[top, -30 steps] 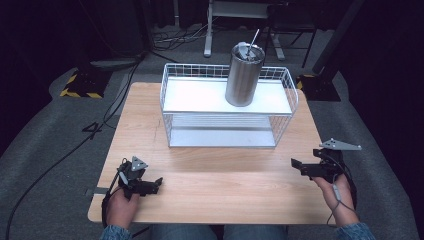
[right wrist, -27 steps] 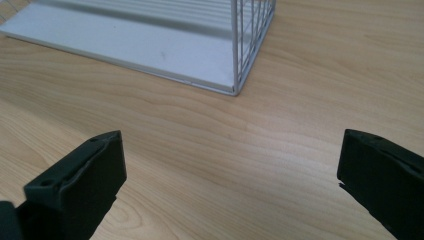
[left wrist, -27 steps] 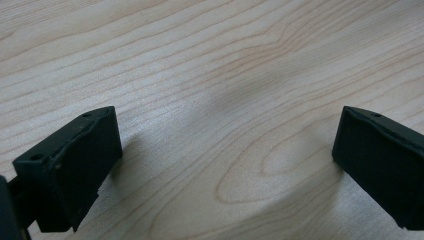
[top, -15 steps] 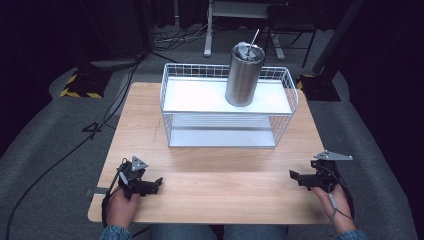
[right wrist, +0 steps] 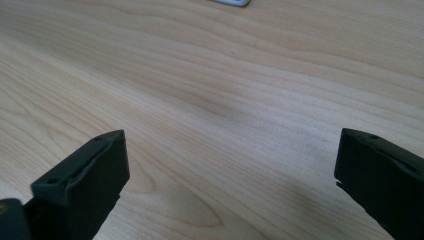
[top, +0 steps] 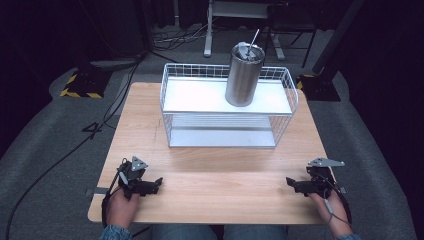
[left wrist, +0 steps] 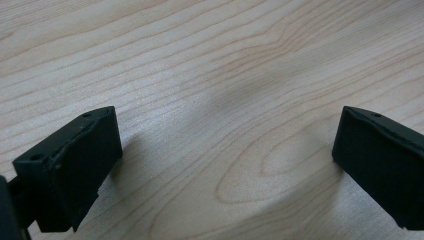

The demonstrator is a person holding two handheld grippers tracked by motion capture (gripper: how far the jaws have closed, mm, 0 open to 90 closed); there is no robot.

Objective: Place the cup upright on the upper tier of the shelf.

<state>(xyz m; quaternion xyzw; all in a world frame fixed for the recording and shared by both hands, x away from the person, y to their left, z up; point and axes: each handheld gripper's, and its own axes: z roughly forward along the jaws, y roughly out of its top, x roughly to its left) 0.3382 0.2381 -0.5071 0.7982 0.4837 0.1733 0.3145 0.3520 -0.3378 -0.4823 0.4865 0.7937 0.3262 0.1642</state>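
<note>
Your left gripper (top: 156,183): at 7 o'clock on the wooden table (top: 220,170), jaws spread wide over bare wood, holding nothing. Your right gripper (top: 291,183): at 5 o'clock, jaws likewise wide apart, empty. Steel tumbler (top: 243,75): upright with a straw, at 12 o'clock on the white top shelf of the wire basket rack (top: 170,107), well apart from both grippers.
</note>
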